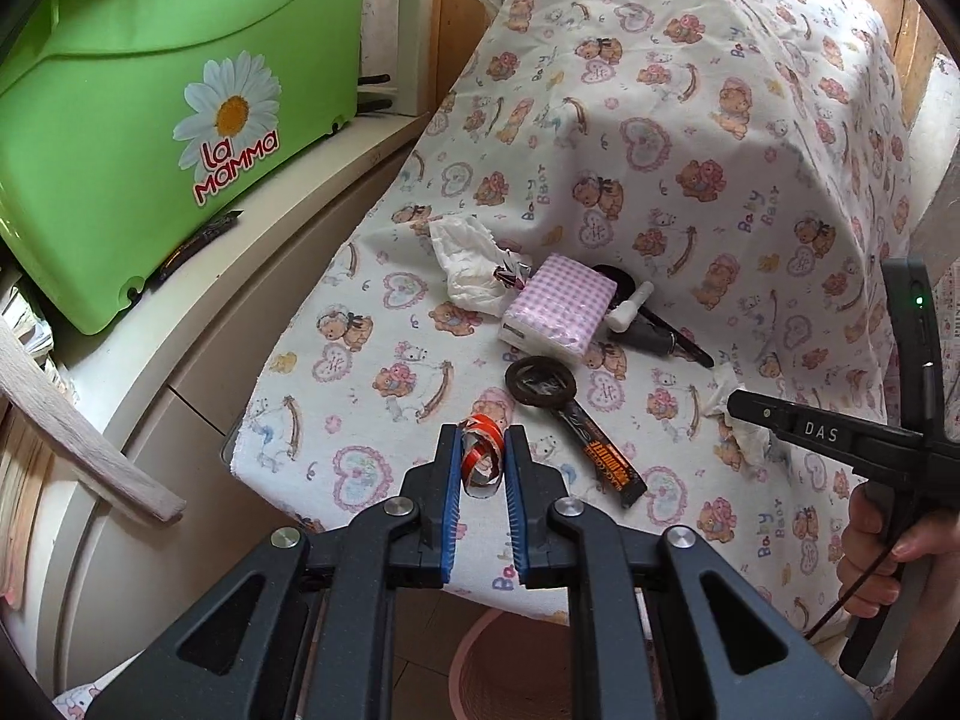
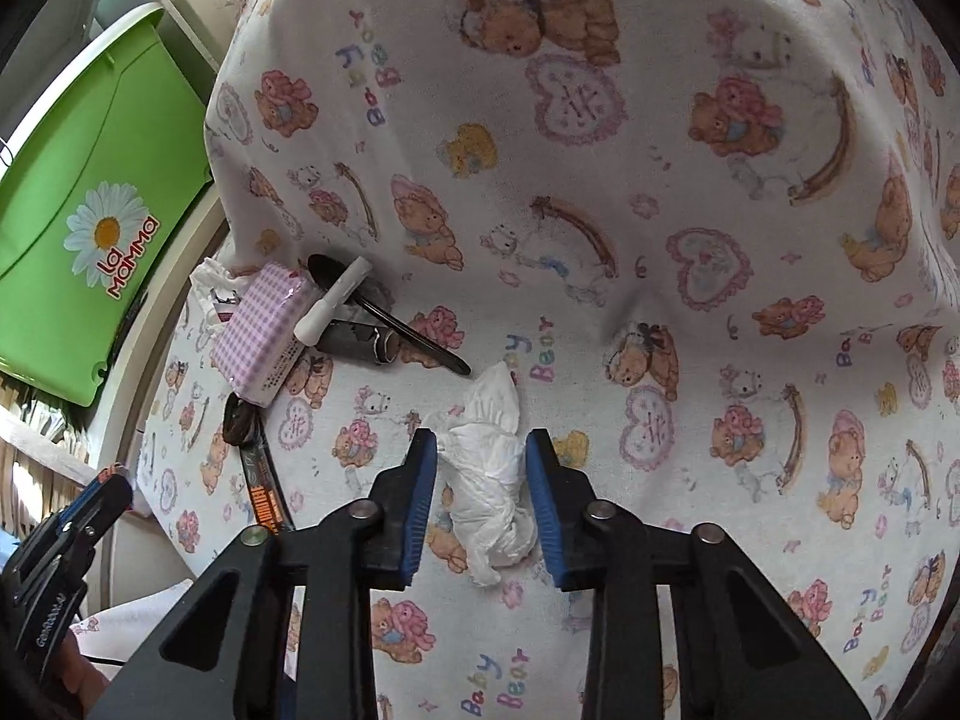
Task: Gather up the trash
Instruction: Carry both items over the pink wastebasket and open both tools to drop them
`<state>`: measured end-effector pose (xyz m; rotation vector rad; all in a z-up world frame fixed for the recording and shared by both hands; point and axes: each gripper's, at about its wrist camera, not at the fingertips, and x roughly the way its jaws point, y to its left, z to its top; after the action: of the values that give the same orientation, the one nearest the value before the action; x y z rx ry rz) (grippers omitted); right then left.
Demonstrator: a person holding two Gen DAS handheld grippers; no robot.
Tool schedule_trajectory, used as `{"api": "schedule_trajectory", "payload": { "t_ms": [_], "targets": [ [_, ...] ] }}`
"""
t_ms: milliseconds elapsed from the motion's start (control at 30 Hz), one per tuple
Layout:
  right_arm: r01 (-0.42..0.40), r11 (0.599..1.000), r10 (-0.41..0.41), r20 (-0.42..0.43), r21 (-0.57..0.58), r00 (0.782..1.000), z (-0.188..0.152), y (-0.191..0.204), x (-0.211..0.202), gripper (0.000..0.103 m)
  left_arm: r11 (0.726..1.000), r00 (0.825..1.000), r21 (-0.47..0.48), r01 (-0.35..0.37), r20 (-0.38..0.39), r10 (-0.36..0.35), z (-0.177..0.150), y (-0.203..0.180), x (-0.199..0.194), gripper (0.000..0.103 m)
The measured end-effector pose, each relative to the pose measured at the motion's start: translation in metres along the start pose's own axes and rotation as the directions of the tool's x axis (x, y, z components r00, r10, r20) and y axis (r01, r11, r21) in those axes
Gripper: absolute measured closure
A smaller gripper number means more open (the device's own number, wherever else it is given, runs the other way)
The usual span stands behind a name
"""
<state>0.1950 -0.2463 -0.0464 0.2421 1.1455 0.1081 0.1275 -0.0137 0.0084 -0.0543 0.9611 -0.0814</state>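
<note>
Nearest, my left gripper (image 1: 483,468) has its jaws clamped on a curled red-and-silver wrapper (image 1: 480,457), lifted just over the near edge of the bear-print cloth (image 1: 750,138); a pink bin (image 1: 510,666) shows below. My right gripper (image 2: 480,501) straddles a crumpled white tissue (image 2: 489,480) lying on the cloth, pads at its sides, though I cannot tell if they press yet. Farther back lie a dark wrapper (image 1: 576,420), a pink checked tissue pack (image 1: 558,315), a second crumpled tissue (image 1: 465,261) and a black spoon (image 2: 390,312). I judge most of the collecting is left.
</note>
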Motion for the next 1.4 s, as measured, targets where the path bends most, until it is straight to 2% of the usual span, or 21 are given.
{"api": "schedule_trajectory", "payload": {
  "t_ms": [33, 133, 333, 500, 667, 800, 967, 1067, 1167, 1300, 1400],
  "targets": [
    [0.004, 1.0, -0.004, -0.004, -0.004, 1.0, -0.001, 0.0, 0.001, 0.086, 1.0, 1.0, 0.002, -0.004, 0.001, 0.004, 0.0, 0.0, -0.001, 0.09],
    [0.016, 1.0, -0.016, 0.015, -0.01, 1.0, -0.005, -0.001, -0.002, 0.09, 1.0, 1.0, 0.007, -0.001, 0.009, 0.001, -0.001, -0.001, -0.004, 0.09],
    [-0.029, 0.999, 0.032, 0.101, -0.031, 0.994, -0.02, -0.005, -0.036, 0.09, 1.0, 0.999, 0.026, -0.012, 0.053, 0.01, -0.003, -0.003, -0.014, 0.09],
    [-0.077, 0.997, 0.081, 0.145, -0.03, 0.986, -0.046, -0.005, -0.072, 0.09, 0.999, 0.998, 0.021, 0.029, 0.047, -0.03, -0.011, -0.005, -0.023, 0.09],
    [-0.089, 0.993, 0.104, 0.201, -0.081, 0.974, -0.085, 0.01, -0.105, 0.09, 0.998, 0.998, 0.037, 0.05, 0.03, -0.051, -0.018, -0.016, -0.039, 0.09],
    [-0.113, 0.984, 0.141, 0.212, -0.14, 0.967, -0.122, 0.022, -0.124, 0.09, 0.997, 0.999, 0.062, 0.035, 0.034, -0.038, -0.037, -0.025, -0.056, 0.09],
    [-0.149, 0.983, 0.165, 0.158, -0.112, 0.974, -0.156, 0.023, -0.118, 0.09, 0.998, 0.999, 0.055, 0.042, -0.009, -0.042, -0.071, -0.029, -0.049, 0.089],
    [-0.137, 0.981, 0.152, 0.107, -0.138, 0.983, -0.171, 0.027, -0.108, 0.09, 0.997, 0.995, 0.025, 0.069, -0.079, -0.067, -0.093, -0.028, -0.03, 0.089],
    [-0.105, 0.981, 0.121, 0.091, -0.165, 0.988, -0.178, 0.03, -0.099, 0.09, 0.996, 0.984, 0.021, 0.084, -0.159, -0.079, -0.107, -0.033, -0.013, 0.089],
    [-0.106, 0.981, 0.115, 0.049, -0.163, 0.992, -0.182, 0.03, -0.084, 0.09, 0.995, 0.976, 0.067, 0.081, -0.208, -0.065, -0.119, -0.044, 0.0, 0.089],
    [-0.079, 0.981, 0.085, 0.025, -0.176, 0.996, -0.187, 0.031, -0.073, 0.09, 0.992, 0.957, 0.048, 0.119, -0.273, -0.101, -0.126, -0.045, 0.012, 0.089]
  ]
}}
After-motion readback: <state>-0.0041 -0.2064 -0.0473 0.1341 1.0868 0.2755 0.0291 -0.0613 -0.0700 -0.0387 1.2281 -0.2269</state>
